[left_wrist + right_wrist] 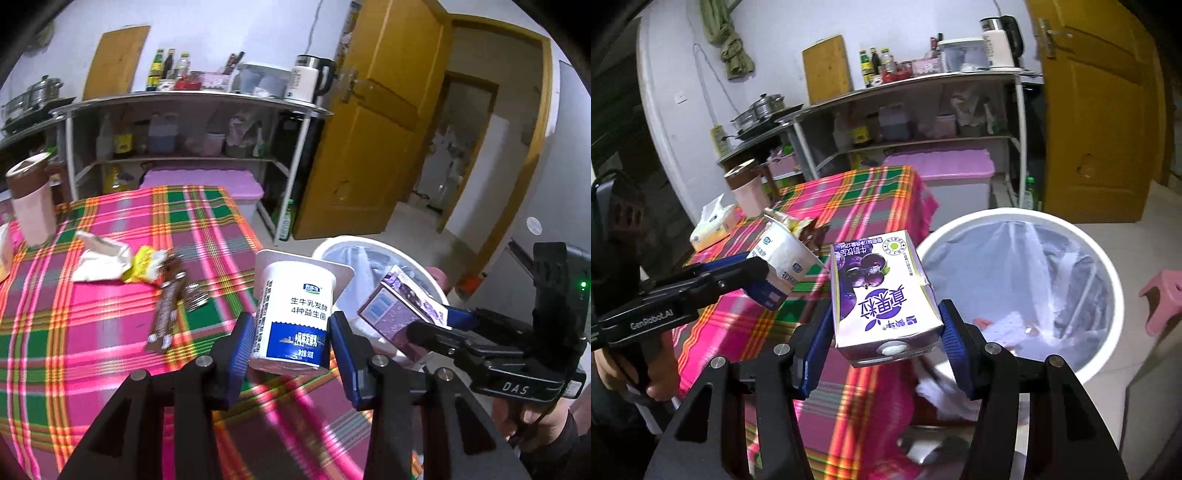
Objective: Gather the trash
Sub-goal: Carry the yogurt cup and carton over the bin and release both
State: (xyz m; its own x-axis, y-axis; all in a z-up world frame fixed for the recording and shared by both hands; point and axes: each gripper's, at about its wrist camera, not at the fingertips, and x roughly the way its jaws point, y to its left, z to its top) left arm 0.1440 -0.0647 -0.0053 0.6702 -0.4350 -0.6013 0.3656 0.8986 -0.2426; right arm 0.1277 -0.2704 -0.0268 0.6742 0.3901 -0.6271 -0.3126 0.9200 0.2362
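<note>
A: What was hard to see there?

B: The inside of the white trash bin was behind a clear plastic liner, so the things at its bottom were only blurred shapes. The wrappers on the counter were blurred too; I counted about three, one white, one yellow, one brown, but I could not read them.

A: Any writing that you could read?

B: "DAS" on the right tool, "GenRobot.AI" on the left tool. The yogurt cup had Chinese print on a white and blue label. The purple carton also had Chinese print and showed dark grapes.

A: And the tools?

B: The left one was clamped on the one yogurt cup, above the edge of the counter. The right one was clamped on the one carton, beside the bin's rim. A hand held the left tool's grip.
</note>
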